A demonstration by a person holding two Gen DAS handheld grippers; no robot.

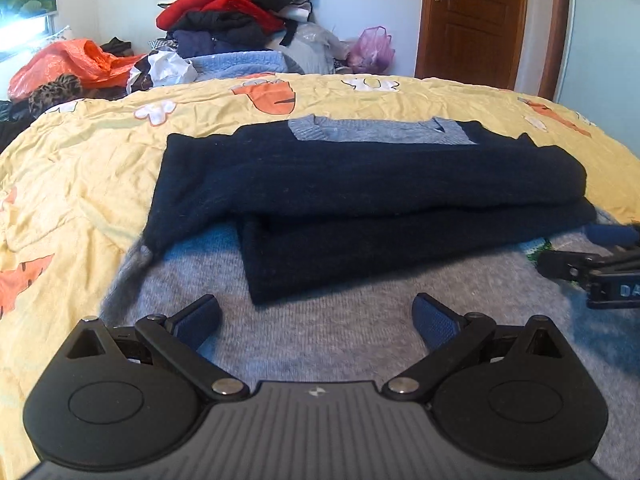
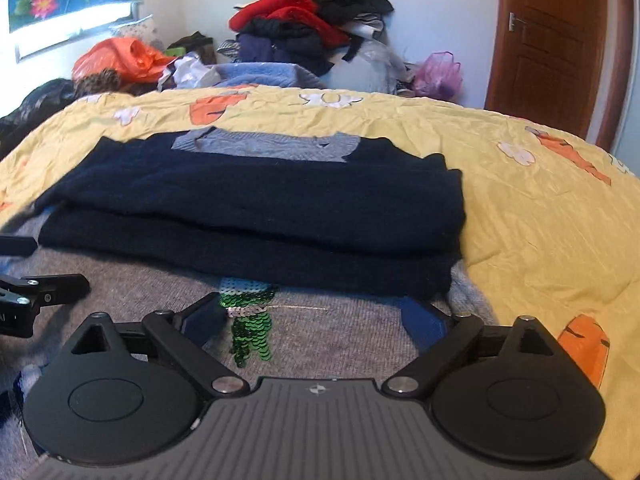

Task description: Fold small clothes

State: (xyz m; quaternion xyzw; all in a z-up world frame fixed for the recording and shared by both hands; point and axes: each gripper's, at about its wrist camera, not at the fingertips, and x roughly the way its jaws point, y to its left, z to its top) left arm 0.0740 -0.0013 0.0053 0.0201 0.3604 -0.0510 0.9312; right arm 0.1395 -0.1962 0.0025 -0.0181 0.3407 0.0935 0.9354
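Note:
A small grey sweater (image 1: 320,344) with navy sleeves (image 1: 360,184) lies flat on the yellow bedspread (image 1: 80,168). Both sleeves are folded across its chest, below the grey collar (image 1: 380,132). My left gripper (image 1: 316,320) is open and empty, low over the grey body near the hem. My right gripper (image 2: 316,320) is open and empty over the same grey body (image 2: 340,344), above a green sequin patch (image 2: 250,332). The sleeves (image 2: 260,208) lie just ahead of it. Each gripper shows at the edge of the other's view: the right one (image 1: 600,272) and the left one (image 2: 36,292).
A tall pile of clothes (image 1: 240,12) stands beyond the bed's far edge, with an orange plastic bag (image 1: 68,64) to its left and a pink bag (image 1: 372,50) to its right. A brown door (image 1: 476,20) is at the back right.

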